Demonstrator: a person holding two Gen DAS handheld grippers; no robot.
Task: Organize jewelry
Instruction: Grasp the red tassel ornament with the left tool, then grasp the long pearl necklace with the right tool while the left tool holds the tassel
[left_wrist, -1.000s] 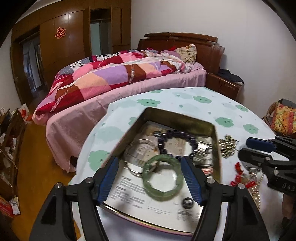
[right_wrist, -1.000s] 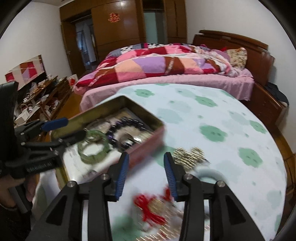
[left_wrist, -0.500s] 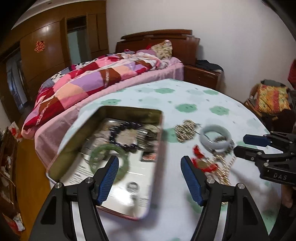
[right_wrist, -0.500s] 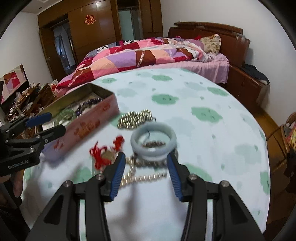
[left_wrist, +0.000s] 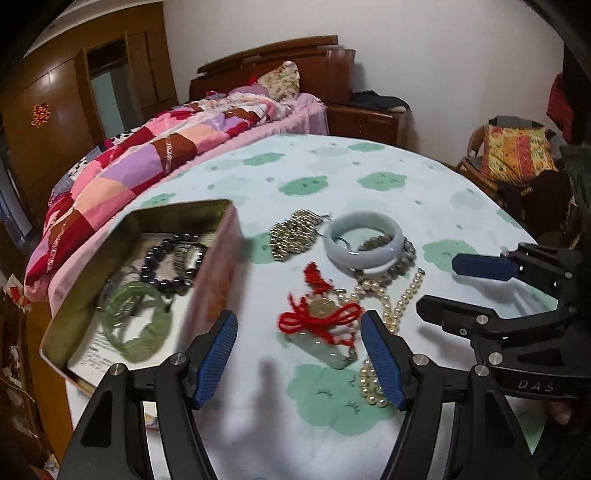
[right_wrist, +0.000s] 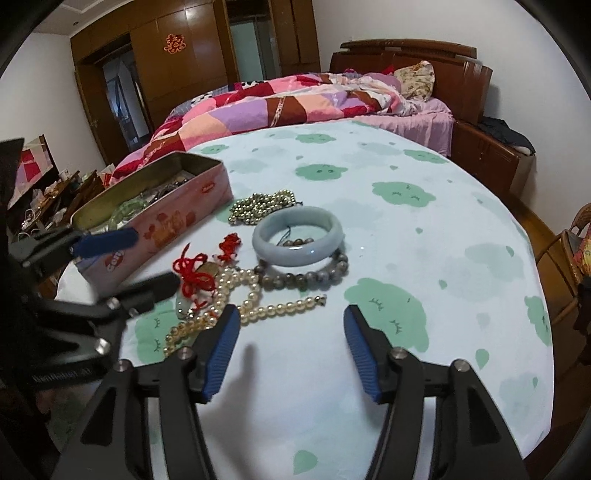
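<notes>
A pink tin box (left_wrist: 216, 273) (right_wrist: 162, 218) stands open on the round table and holds a green bangle (left_wrist: 135, 326) and a dark bead bracelet (left_wrist: 166, 264). To its right lie a red-cord pendant (left_wrist: 321, 319) (right_wrist: 194, 273), a pearl necklace (left_wrist: 397, 306) (right_wrist: 251, 302), a pale bangle (left_wrist: 364, 243) (right_wrist: 297, 240), a grey bead bracelet (right_wrist: 306, 277) and a gold bead bunch (left_wrist: 293, 234) (right_wrist: 262, 206). My left gripper (left_wrist: 299, 354) is open, just short of the red-cord pendant. My right gripper (right_wrist: 290, 350) is open and empty, near the pearl necklace.
The table wears a pale cloth with green clouds (right_wrist: 406, 221). A bed with a patchwork quilt (right_wrist: 295, 103) stands behind it, a wardrobe (right_wrist: 166, 74) beyond. A chair with a patterned cushion (left_wrist: 517, 151) is off to the right.
My left gripper has swung right from over the tin to the loose jewelry. My right gripper has also turned right, so the pale bangle and pearls now lie ahead of it.
</notes>
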